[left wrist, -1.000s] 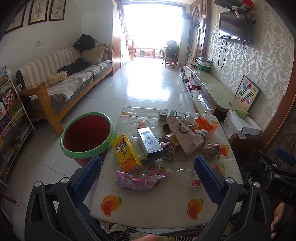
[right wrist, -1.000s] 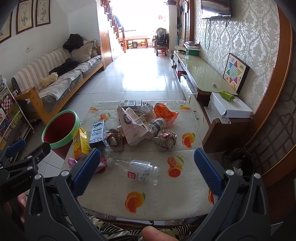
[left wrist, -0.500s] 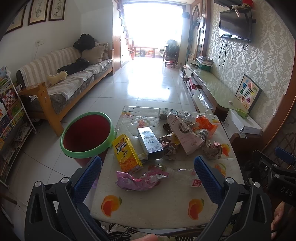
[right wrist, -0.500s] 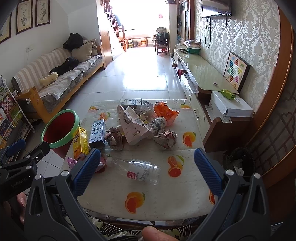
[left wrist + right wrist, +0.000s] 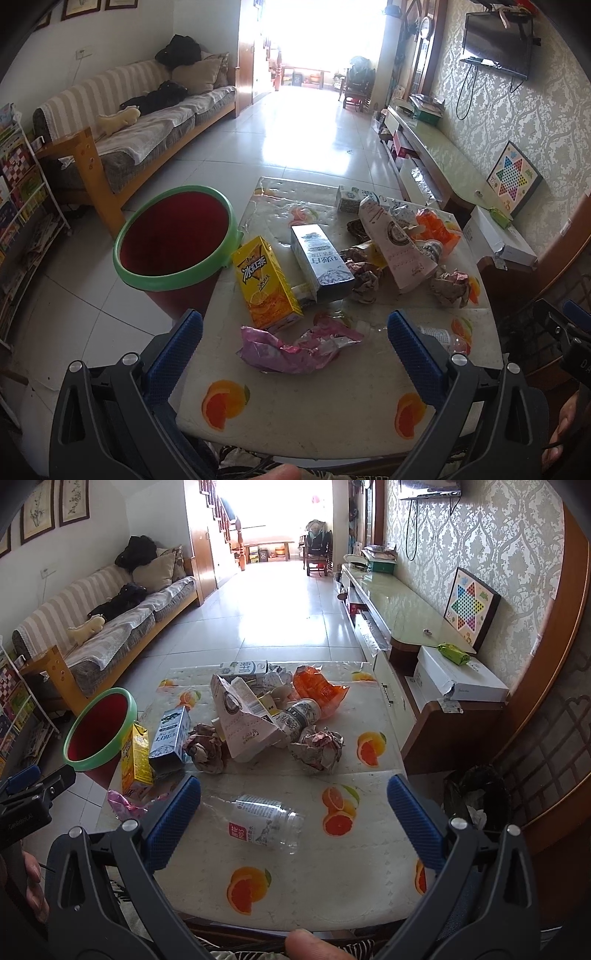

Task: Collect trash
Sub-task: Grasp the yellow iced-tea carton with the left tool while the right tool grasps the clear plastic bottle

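Both grippers hang above the near edge of the fruit-print table (image 5: 306,413), jaws spread wide and holding nothing. The left gripper (image 5: 294,334) frames a crumpled pink wrapper (image 5: 291,347) — beyond it lies a yellow iced-tea carton (image 5: 264,282), with a silver-blue milk carton (image 5: 320,264) touching its right side. The right gripper (image 5: 293,800) sits over a clear plastic bottle (image 5: 266,825) lying on its side. The red bin with a green rim (image 5: 173,240) stands on the floor against the table's left edge, mouth open — the trash is all on the table.
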`<state>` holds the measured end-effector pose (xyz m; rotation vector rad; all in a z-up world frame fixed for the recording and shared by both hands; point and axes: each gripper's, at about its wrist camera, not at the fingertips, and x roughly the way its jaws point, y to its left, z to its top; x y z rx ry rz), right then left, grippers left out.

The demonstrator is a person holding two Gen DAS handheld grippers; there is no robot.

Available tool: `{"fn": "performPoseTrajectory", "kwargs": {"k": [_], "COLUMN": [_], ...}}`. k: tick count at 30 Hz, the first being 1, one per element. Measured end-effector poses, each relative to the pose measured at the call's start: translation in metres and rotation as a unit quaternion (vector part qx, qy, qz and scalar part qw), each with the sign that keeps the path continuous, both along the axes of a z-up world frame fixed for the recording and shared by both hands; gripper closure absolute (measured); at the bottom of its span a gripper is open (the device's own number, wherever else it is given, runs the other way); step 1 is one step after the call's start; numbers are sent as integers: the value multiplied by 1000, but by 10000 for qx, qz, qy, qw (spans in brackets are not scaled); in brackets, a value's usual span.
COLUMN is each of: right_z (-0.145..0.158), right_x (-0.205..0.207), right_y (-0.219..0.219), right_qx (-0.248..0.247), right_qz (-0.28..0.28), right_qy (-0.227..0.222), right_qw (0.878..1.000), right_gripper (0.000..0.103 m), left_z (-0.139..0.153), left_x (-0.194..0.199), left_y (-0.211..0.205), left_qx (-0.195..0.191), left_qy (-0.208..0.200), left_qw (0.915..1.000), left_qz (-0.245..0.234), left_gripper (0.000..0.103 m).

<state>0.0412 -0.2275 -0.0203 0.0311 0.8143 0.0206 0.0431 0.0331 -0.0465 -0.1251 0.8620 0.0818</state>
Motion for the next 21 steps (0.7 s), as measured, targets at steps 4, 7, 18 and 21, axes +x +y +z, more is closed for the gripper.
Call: {"fn": "performPoseTrajectory", "kwargs": {"k": [4,7,18,21], "right_z": [-10,-24,-78,-88], "right_x": [12,22,46,49], "right_y": [-4,-6,13,26], "right_qx": [-66,-42,-239,-433], "right_qz": [5,63,687,1006], "right_qy": [17,165,645,686], "right_qw": [10000,9998,9953,9916], "right_gripper": [3,3,3,3], "left_z": [-24,-46,-125,-140], "left_x": [27,50,115,126], "left_y": [13,22,48,53], "left_qx": [-15,-33,-428,-522], "left_qy": [328,571,1335,1443], "left_qw": [9994,9981,9875,9846], "left_qz": [129,225,725,841], "left_gripper": [7,7,7,7]}}
